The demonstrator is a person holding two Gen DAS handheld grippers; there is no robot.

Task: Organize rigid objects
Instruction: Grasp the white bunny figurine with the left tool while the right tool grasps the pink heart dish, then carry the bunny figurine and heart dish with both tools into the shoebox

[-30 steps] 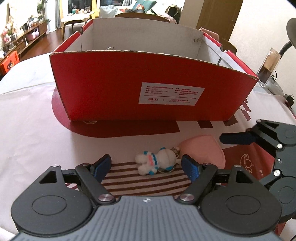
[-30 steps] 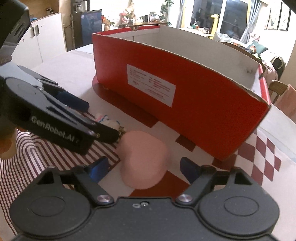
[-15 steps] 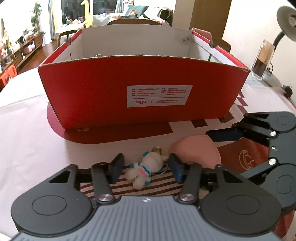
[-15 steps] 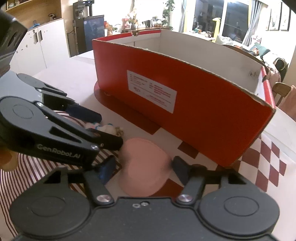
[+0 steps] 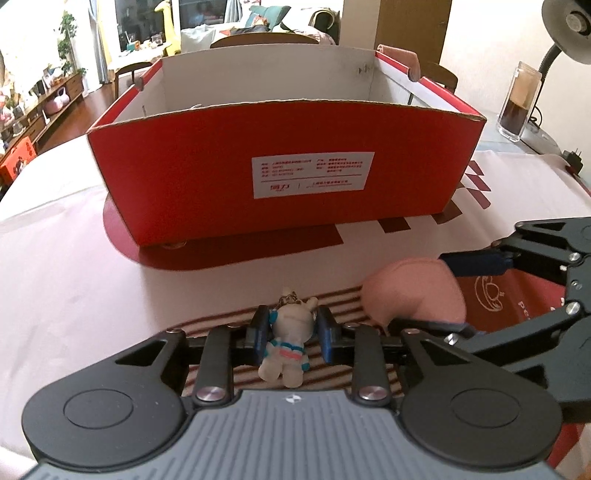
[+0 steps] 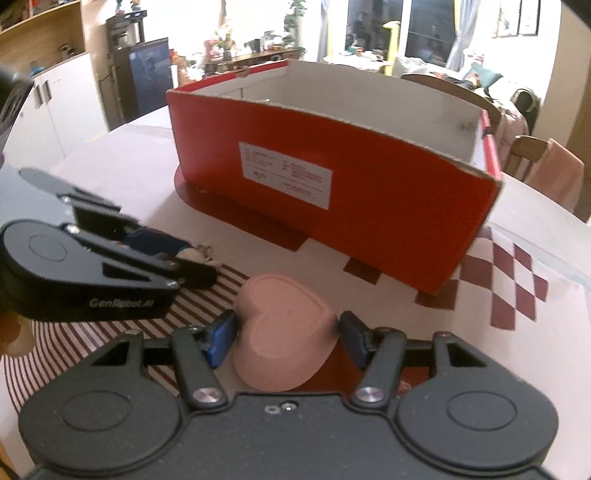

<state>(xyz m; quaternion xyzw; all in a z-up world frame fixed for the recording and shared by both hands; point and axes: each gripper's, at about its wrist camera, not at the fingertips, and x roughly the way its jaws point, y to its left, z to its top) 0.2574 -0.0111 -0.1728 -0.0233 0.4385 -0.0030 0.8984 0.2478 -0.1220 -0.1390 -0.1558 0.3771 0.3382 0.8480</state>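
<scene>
My left gripper [image 5: 291, 334] is shut on a small white rabbit keychain toy [image 5: 290, 341] and holds it just above the striped part of the tablecloth. My right gripper [image 6: 284, 338] is shut on a pink heart-shaped box [image 6: 282, 325], pads against both its sides; it shows in the left wrist view too [image 5: 413, 291]. The open red cardboard box [image 5: 288, 173] with white inside stands straight ahead of both grippers, also in the right wrist view [image 6: 332, 192]. The left gripper appears at the left of the right wrist view [image 6: 192, 258].
A patterned cloth [image 5: 55, 266] covers the table. A glass jar [image 5: 519, 103] and a desk lamp [image 5: 569, 22] stand at the far right. Chairs [image 6: 539, 162] stand beyond the table's far edge.
Both grippers have closed: the left on the rabbit toy, which turned upright between the pads, the right on the pink heart box. Both have risen slightly and drawn back.
</scene>
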